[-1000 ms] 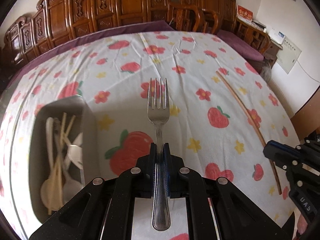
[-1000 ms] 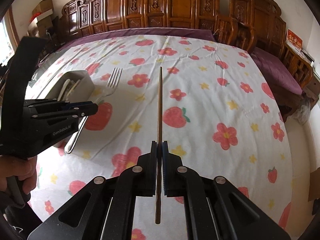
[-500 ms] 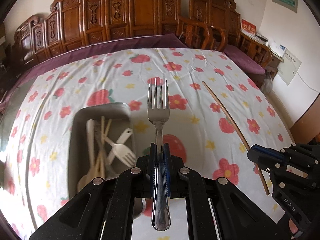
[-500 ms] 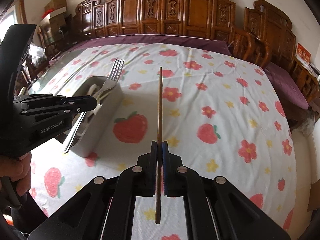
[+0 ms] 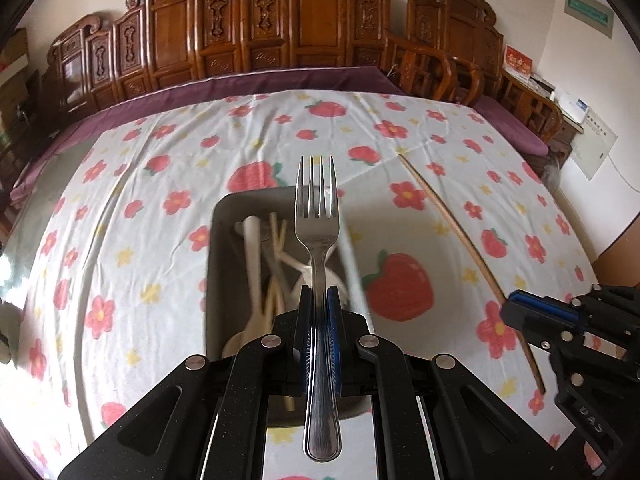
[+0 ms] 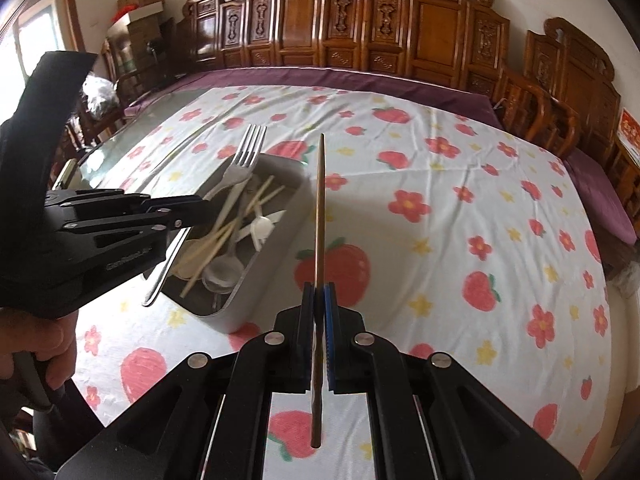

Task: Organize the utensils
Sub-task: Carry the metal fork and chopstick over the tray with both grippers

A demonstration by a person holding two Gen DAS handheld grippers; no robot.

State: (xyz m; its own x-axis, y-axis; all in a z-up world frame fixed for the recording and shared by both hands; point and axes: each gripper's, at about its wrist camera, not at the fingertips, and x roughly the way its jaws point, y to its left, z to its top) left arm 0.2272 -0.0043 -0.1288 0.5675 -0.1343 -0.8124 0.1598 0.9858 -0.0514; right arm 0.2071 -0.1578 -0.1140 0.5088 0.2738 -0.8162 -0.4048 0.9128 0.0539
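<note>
My left gripper [image 5: 319, 300] is shut on a metal fork [image 5: 316, 216], held level above the grey utensil box [image 5: 224, 240], tines pointing away. The box holds several pale plastic spoons, forks and chopsticks. In the right wrist view the left gripper [image 6: 196, 210] and the fork [image 6: 246, 152] hover over the box [image 6: 248, 292]. My right gripper [image 6: 319, 300] is shut on a brown wooden chopstick [image 6: 319, 208], just right of the box. The right gripper [image 5: 516, 312] and the chopstick [image 5: 452, 224] also show in the left wrist view.
The table wears a white cloth with strawberries and flowers [image 6: 460, 208]. Carved wooden chairs [image 5: 280, 32] line the far edge and the right side. A glass-topped strip [image 6: 132, 136] lies at the far left.
Both grippers have moved left toward the box. The fork now hangs over the box instead of over the cloth, and the chopstick has come up beside the box's right wall.
</note>
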